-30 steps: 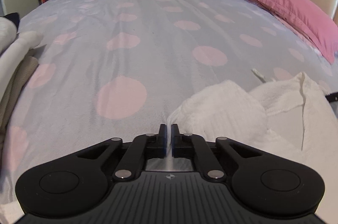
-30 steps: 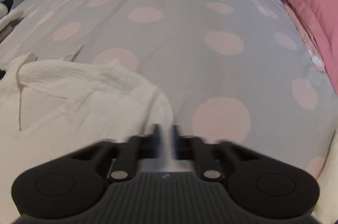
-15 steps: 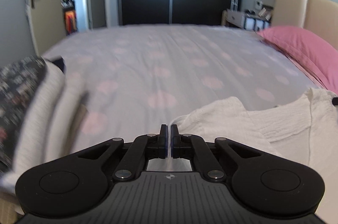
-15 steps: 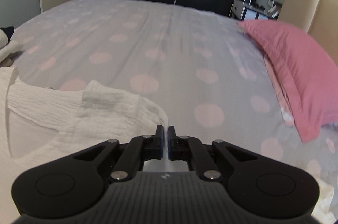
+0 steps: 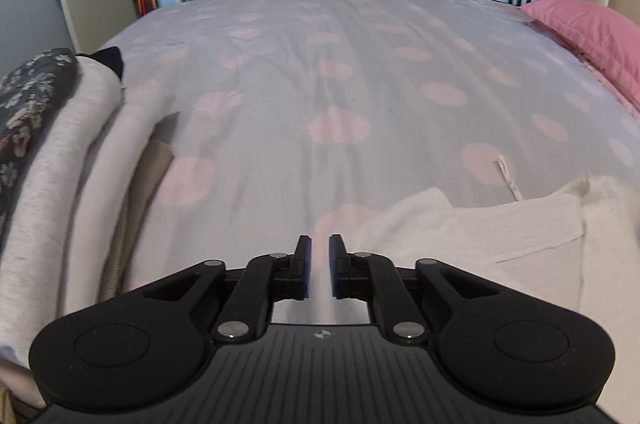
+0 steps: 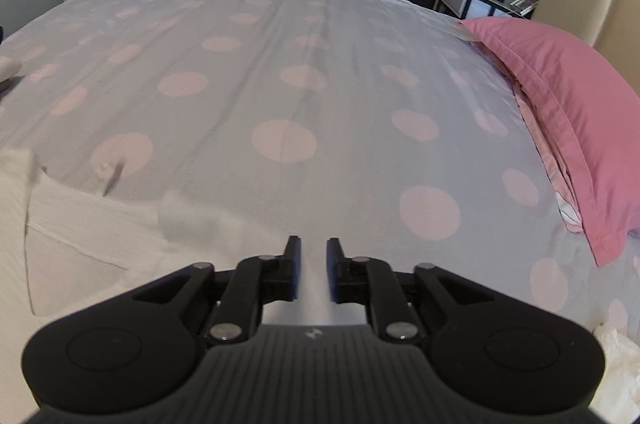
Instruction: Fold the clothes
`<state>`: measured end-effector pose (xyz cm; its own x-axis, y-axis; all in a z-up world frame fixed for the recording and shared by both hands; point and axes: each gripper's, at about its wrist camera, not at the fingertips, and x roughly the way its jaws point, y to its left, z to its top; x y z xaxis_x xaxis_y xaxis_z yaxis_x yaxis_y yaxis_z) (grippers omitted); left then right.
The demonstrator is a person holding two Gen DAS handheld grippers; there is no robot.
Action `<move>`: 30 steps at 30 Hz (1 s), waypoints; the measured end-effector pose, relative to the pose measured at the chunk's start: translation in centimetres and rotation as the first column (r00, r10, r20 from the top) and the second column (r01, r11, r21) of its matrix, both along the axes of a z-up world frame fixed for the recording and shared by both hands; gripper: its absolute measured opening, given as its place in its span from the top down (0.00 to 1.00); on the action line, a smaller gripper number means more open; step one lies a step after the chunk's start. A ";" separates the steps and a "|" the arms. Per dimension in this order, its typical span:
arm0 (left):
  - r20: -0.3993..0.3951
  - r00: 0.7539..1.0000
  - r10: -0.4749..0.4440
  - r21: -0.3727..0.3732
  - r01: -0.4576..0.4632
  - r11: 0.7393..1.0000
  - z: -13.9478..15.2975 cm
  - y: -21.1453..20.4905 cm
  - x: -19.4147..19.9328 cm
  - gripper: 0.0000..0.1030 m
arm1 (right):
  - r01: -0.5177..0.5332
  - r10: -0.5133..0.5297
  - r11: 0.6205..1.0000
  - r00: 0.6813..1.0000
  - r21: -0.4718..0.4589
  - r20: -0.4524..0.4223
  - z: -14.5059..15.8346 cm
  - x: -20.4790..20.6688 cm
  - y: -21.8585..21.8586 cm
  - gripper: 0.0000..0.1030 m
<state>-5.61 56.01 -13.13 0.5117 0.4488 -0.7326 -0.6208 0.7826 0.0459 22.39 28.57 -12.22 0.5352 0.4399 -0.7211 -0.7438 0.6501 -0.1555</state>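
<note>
Garment (image 5: 500,224), white, lies flat on the dotted bedspread (image 5: 340,72), lower right in the left view; left gripper (image 5: 319,244) and right gripper (image 6: 313,244) are opening, apparently nothing between their jaws

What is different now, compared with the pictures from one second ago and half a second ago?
Both grippers let go of the white garment. The left gripper and right gripper, earlier shut on its fabric, are opening with nothing between them. Both views rose and tilted up, so more of the room shows. The garment now lies flat on the bed. The pink pillow and the pile of clothes stayed in place.
</note>
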 end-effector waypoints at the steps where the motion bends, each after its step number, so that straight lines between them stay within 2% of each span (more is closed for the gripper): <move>1: -0.003 1.000 -0.001 -0.004 0.001 1.000 0.1 0.1 -0.5 0.84 | 0.009 -0.009 1.000 1.000 0.001 -0.001 0.1 0.1 -0.4 0.64; 10: -0.092 0.995 0.027 0.006 -0.026 1.000 2.3 0.8 -7.8 0.82 | 0.086 -0.087 0.996 0.996 -0.033 -0.023 1.3 0.0 -7.1 0.64; 14: -0.114 0.993 0.031 0.011 -0.030 0.999 3.7 -0.1 -12.0 0.72 | 0.125 -0.127 0.992 0.990 -0.036 -0.060 1.7 -1.5 -11.7 0.62; 17: -0.114 0.993 0.031 -0.001 -0.032 0.999 4.7 -1.0 -14.7 0.69 | 0.135 -0.137 0.990 0.987 -0.030 -0.090 2.2 -3.4 -15.0 0.59; 20: -0.094 0.996 0.000 -0.019 -0.002 1.000 5.6 -2.9 -16.8 0.53 | 0.144 -0.146 0.989 0.982 -0.029 -0.119 2.7 -5.4 -18.1 0.56; 21: -0.092 0.996 -0.019 -0.022 0.017 1.000 5.8 -3.6 -17.4 0.52 | 0.149 -0.151 0.988 0.980 -0.032 -0.128 2.8 -6.1 -19.1 0.54; 26: -0.146 0.984 -0.100 -0.049 0.094 0.994 4.7 -7.0 -18.7 0.47 | 0.208 -0.210 0.978 0.967 -0.030 -0.145 3.4 -8.0 -25.4 0.44; 30: -0.197 0.976 -0.093 -0.059 0.083 0.995 2.9 -8.1 -18.6 0.46 | 0.284 -0.279 0.959 0.943 0.002 -0.183 3.2 -8.4 -30.3 0.43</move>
